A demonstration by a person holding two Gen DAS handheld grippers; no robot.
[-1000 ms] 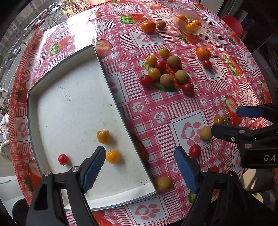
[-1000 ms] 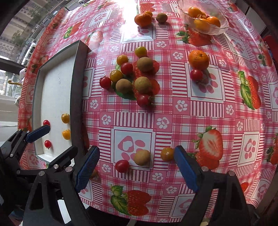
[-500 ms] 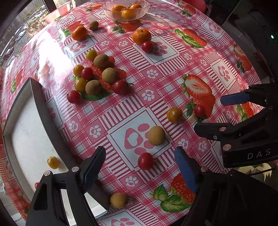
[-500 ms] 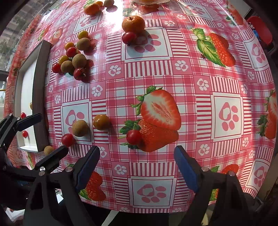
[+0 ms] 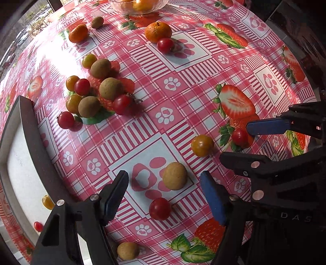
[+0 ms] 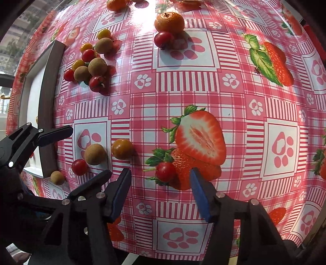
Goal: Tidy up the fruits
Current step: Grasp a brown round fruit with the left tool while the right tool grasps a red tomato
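Note:
Over the strawberry tablecloth, my left gripper [image 5: 163,189] points down and its jaws are closing; a tan longan [image 5: 174,176] and a red cherry tomato [image 5: 160,209] lie between the pads, touched by neither. My right gripper [image 6: 161,179] is also closing, around another red cherry tomato [image 6: 165,171] that sits free on a printed strawberry. An orange-yellow tomato [image 5: 202,145] rests between the two grippers. From the right wrist view, the left gripper [image 6: 79,157] straddles the longan [image 6: 94,154].
A white tray with a grey rim [image 5: 30,132] at the left holds a few small tomatoes. A pile of longans and tomatoes [image 5: 97,91] lies beyond it. A mandarin [image 5: 158,31] and a glass bowl [image 5: 138,6] of fruit stand at the far side.
Both grippers slid away from the tray towards the table's right part and came lower. Each pair of jaws has narrowed around the fruit below it.

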